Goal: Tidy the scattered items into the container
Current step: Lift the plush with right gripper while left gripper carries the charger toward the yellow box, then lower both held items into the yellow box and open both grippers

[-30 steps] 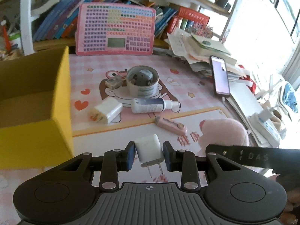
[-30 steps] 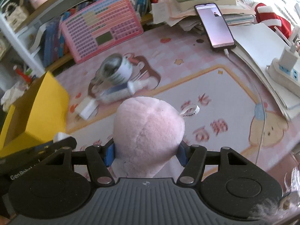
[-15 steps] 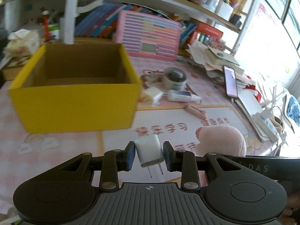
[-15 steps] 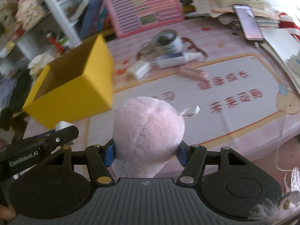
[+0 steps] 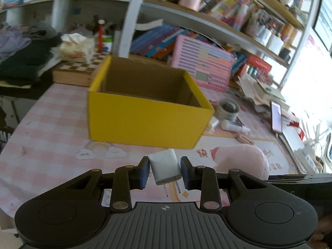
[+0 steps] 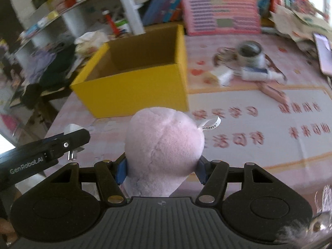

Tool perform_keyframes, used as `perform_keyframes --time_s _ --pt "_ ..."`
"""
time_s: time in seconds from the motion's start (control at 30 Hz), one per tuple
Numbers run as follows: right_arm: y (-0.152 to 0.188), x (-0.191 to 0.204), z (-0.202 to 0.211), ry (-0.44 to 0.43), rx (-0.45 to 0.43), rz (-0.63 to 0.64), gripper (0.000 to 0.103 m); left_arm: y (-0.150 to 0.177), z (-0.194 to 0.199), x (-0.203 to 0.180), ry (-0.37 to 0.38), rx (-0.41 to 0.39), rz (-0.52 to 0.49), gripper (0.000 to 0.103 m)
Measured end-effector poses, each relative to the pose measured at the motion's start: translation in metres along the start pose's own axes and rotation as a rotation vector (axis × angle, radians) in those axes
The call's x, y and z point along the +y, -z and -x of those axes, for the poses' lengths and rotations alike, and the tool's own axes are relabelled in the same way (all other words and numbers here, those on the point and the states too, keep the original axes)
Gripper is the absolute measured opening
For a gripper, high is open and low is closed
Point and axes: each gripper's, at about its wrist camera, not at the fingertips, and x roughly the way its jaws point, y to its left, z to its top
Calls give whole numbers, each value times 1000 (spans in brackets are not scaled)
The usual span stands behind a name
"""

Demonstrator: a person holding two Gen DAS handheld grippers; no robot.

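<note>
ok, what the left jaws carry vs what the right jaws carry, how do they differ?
The white charger plug is small, hard and boxy, with two metal prongs; the pink plush toy is big, soft and rounded, with a fabric tag. The plug fits in a narrow jaw gap of the left gripper; the plush fills the wider-set right gripper. Both are clamped and short of the yellow box.

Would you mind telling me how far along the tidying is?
Done: nothing visible in the yellow box. In hand: white charger in left tongs, pink plush in right tongs. Left: tape roll, tube, white block, pink cutter.
</note>
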Motion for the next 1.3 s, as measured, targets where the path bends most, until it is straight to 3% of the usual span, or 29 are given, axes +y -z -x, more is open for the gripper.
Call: perform_keyframes --time_s 0.3,0.53,0.77,0.93,1.17,1.3 --pt "-12 45 -15 -69 12 144 60 -6 20 32 -55 -69 62 31" --pt "-16 61 -17 -103 3 222 60 -12 21 36 -49 -80 68 31" --pt "-26 68 2 -110 -143 331 60 -31 24 23 -47 -151 16 31" --pt "-54 71 6 -125 -233 405 61 -60 14 12 -47 -201 -69 31" --pt "-107 59 -17 -98 -263 420 61 -98 -19 6 -56 -226 -105 31" --pt "-137 54 -44 -75 -242 456 61 -120 -52 7 -68 -197 -129 31"
